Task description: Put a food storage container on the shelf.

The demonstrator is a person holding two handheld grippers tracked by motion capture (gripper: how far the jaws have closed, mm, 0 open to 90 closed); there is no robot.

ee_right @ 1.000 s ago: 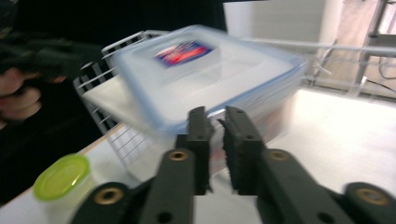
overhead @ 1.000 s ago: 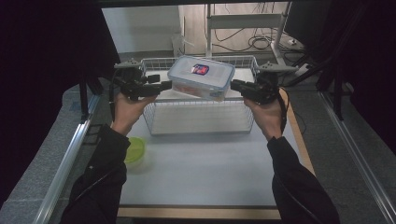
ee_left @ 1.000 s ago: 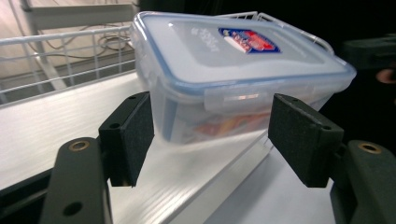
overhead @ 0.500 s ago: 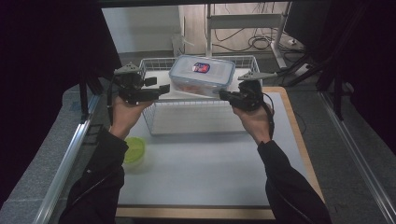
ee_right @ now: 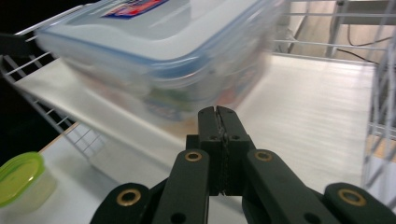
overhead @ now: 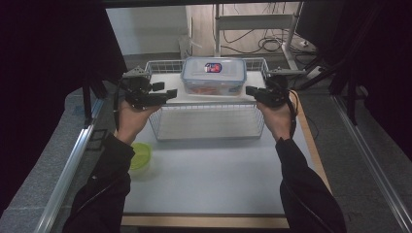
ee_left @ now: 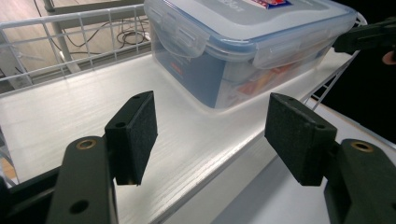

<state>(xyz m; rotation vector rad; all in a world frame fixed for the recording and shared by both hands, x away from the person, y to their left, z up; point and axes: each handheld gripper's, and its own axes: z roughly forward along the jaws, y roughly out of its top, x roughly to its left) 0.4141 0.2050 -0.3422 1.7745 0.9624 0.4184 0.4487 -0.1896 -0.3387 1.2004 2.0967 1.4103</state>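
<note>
In the right gripper view, motion blur is smearing the clear lidded container [ee_right: 154,60], so its contents are reading only as coloured patches and the lid label [ee_right: 133,7] is running off the top edge, unreadable. The left edge is cutting off the green-lidded tub [ee_right: 21,179]. In the left gripper view, the top edge is cropping the container's lid, and the items inside are showing indistinctly through the wall. In the high view, the lid label is appearing too small to read.
</note>
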